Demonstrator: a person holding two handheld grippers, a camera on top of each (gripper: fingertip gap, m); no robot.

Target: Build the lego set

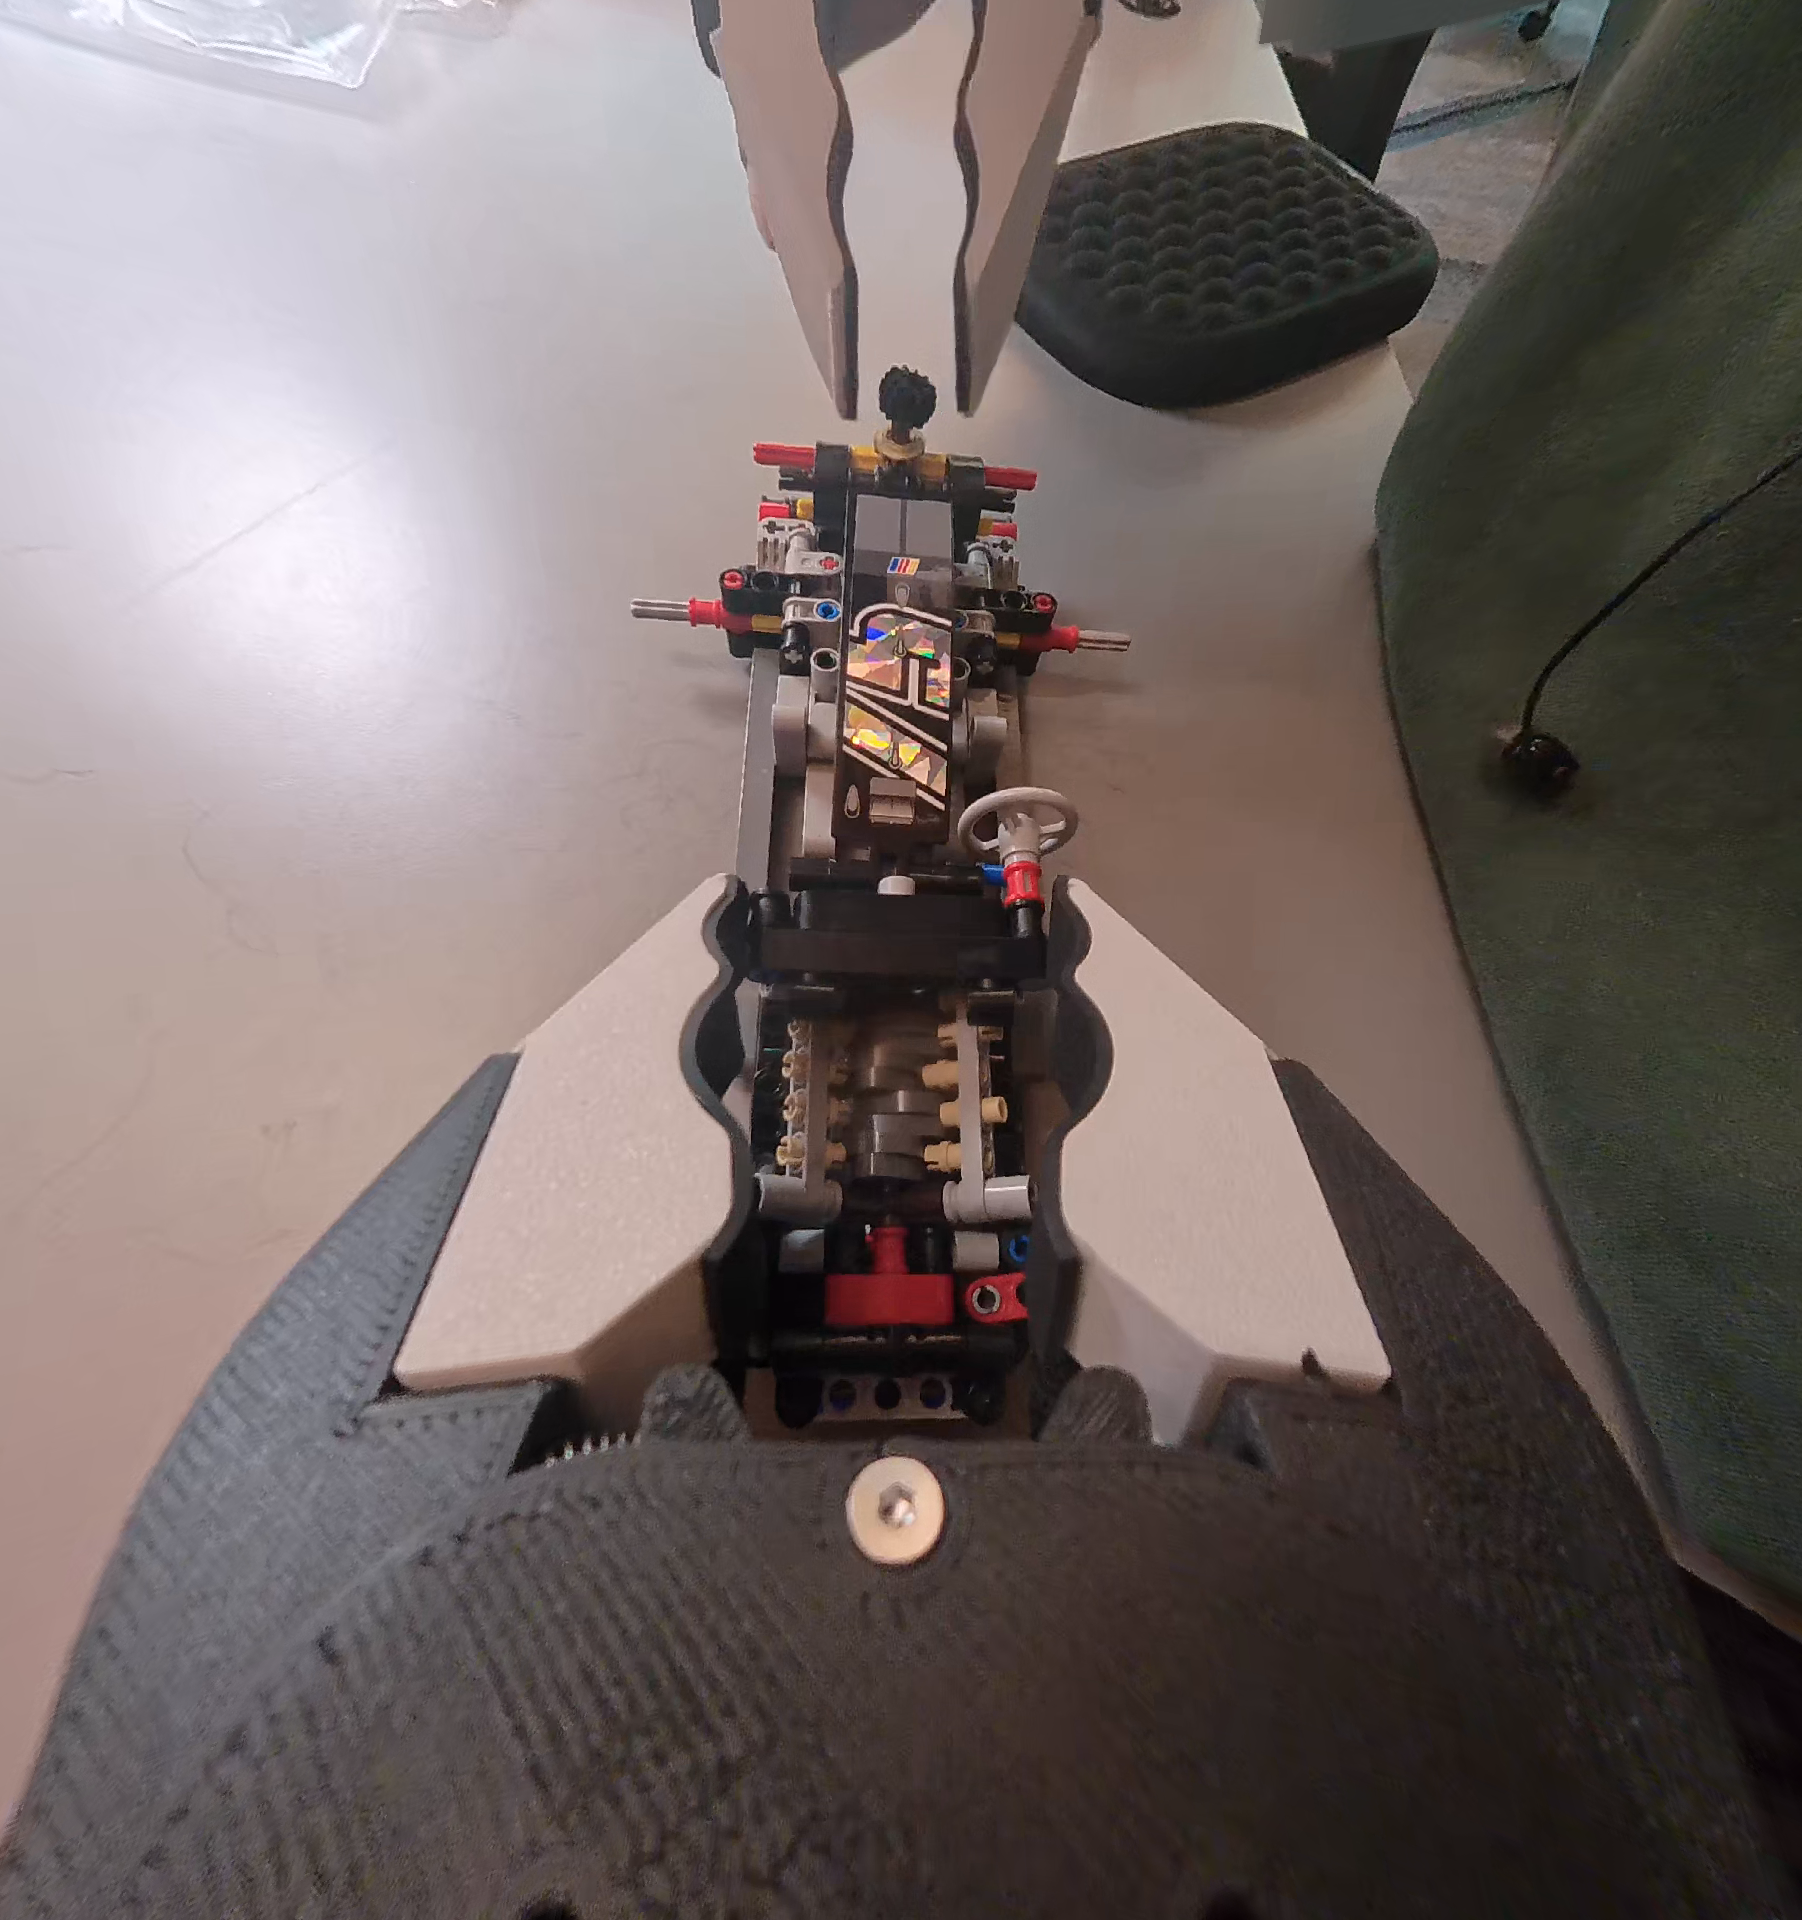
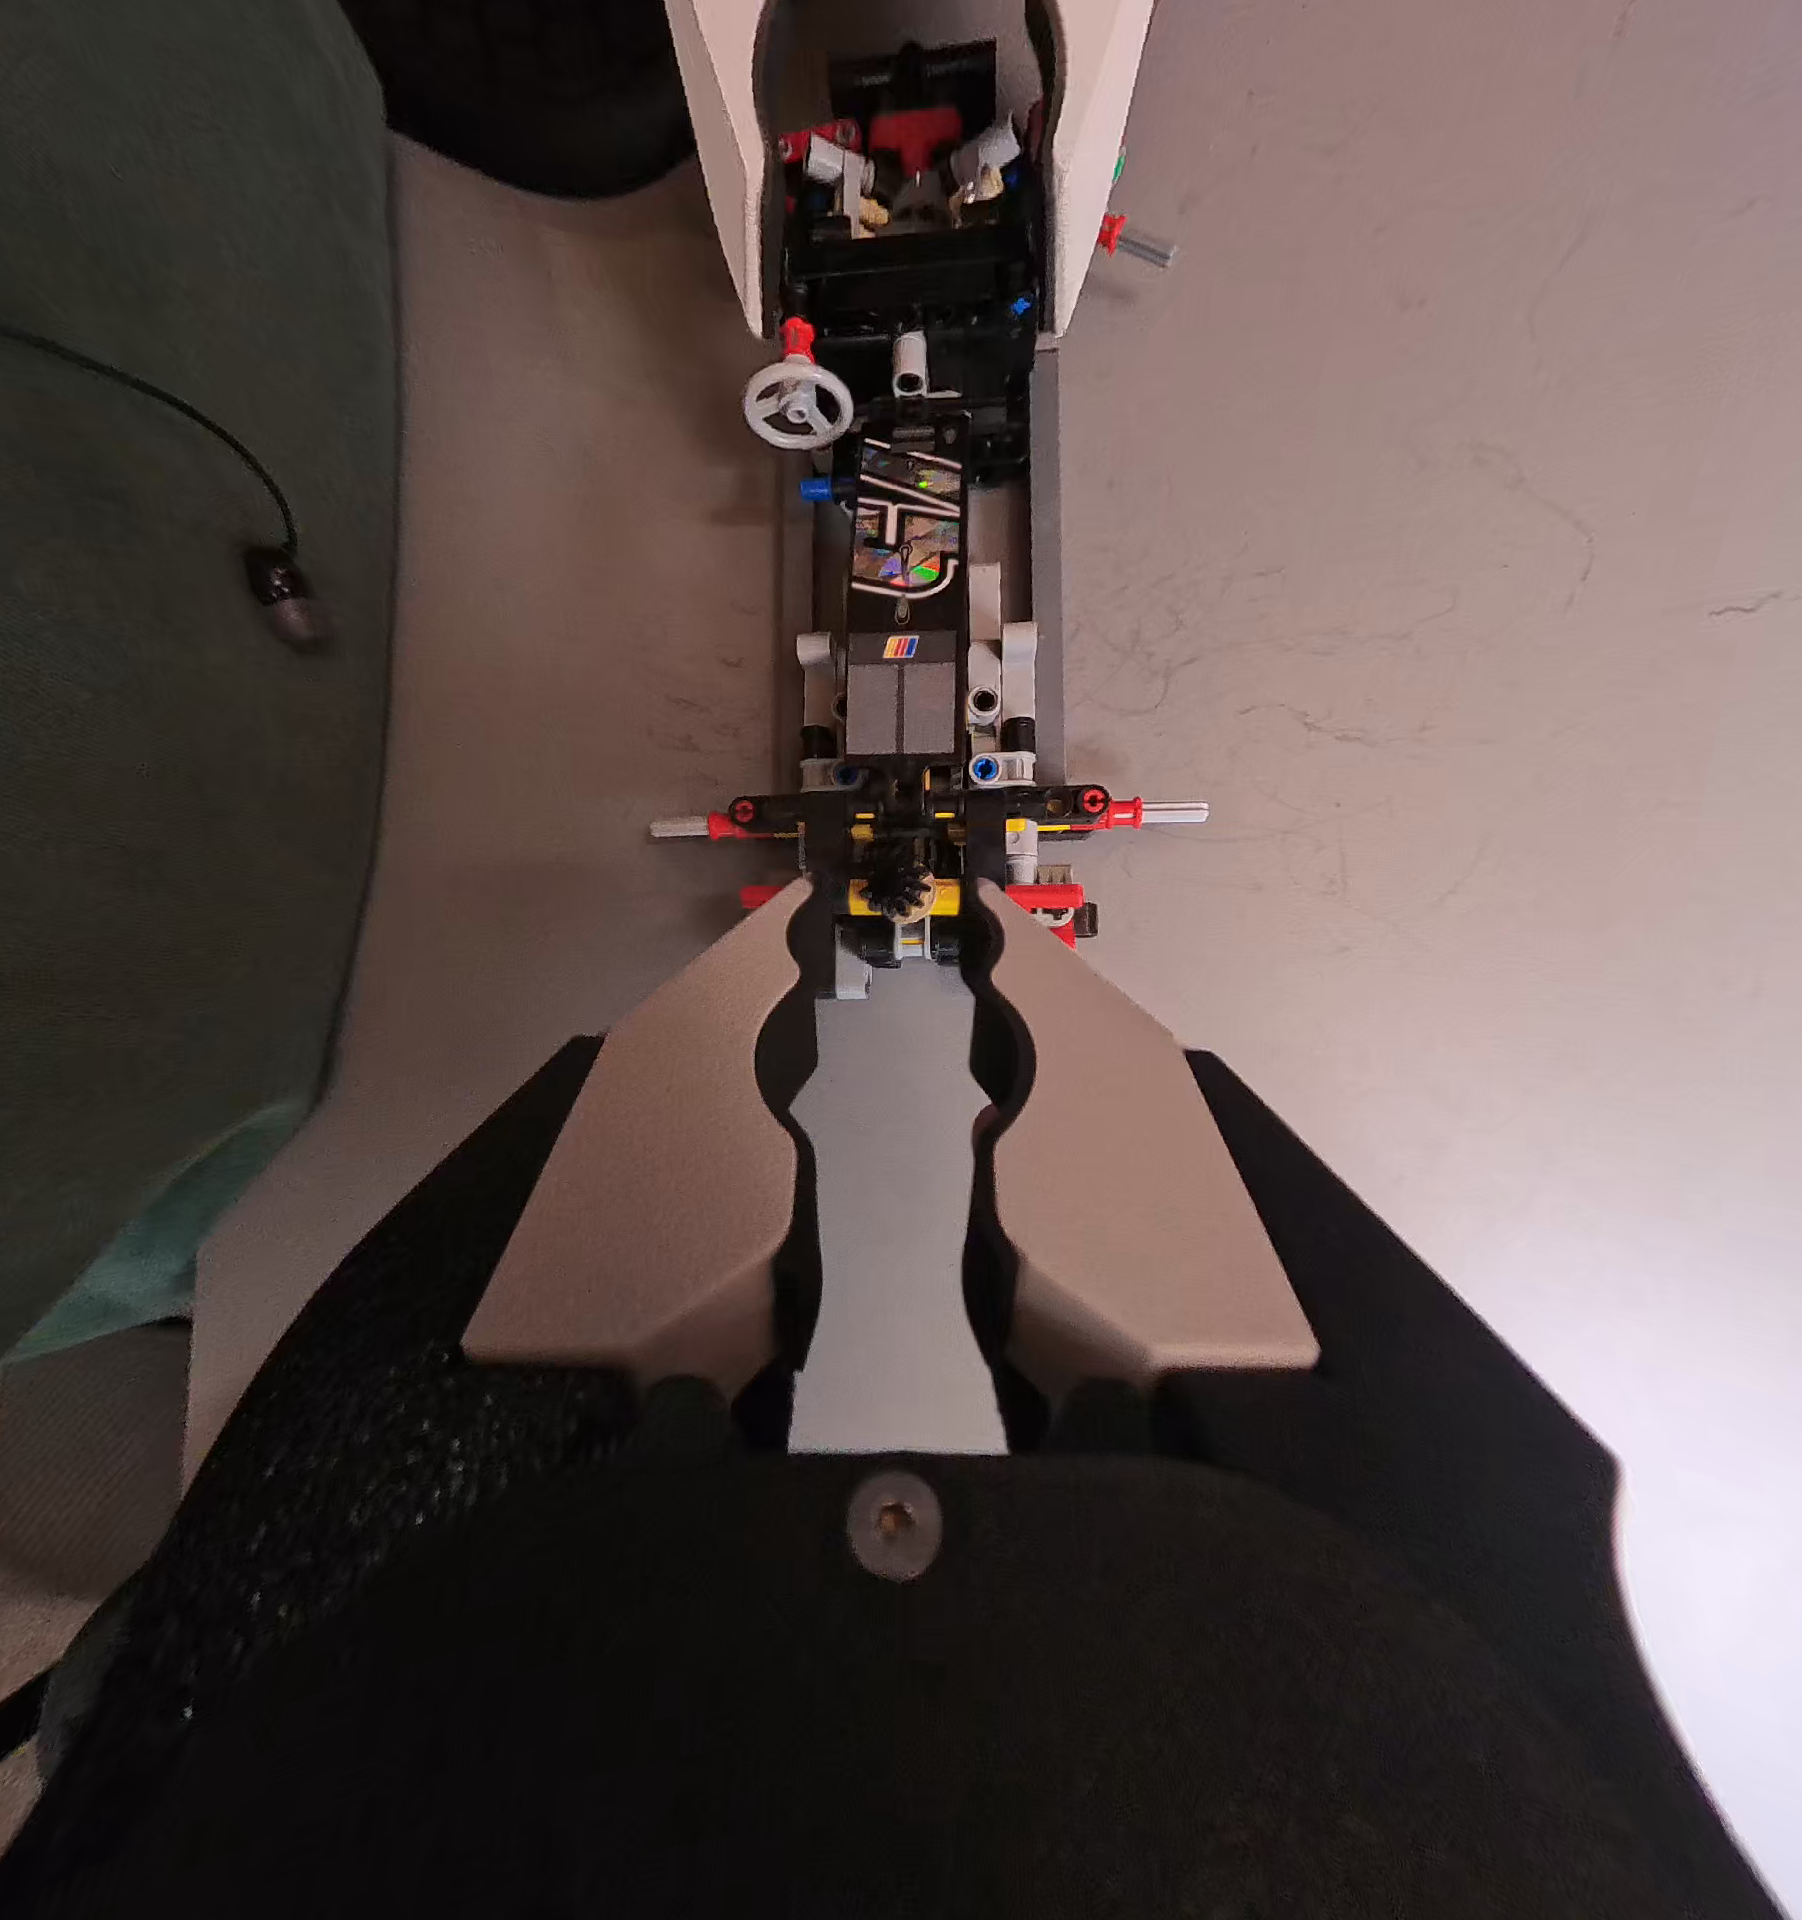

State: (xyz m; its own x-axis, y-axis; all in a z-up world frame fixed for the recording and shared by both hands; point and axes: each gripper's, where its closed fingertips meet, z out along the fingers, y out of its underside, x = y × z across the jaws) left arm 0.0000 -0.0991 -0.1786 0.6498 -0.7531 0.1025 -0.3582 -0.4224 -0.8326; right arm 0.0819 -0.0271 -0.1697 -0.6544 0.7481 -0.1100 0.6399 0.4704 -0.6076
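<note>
Chassis is lying lengthwise on the pale bench, stretched between our two claws. We are gripping its rear end with the left claw, whose fingers are pressing against both sides of the black frame around the engine block with its tan pistons. We are holding the right claw at the opposite end, its fingers spread apart and flanking the small black gear that is standing up from the yellow crossbar; whether the fingertips are touching the frame there, we cannot tell. In the left wrist view that gear is sitting in the gap between the right claw's tips, clear of both. A white steering wheel is sticking up beside the long black panel with the shiny sticker. Red and grey axles are jutting out sideways near the front. A dark green chair is standing just beside the bench edge, with a thin black cable draped over it.
</note>
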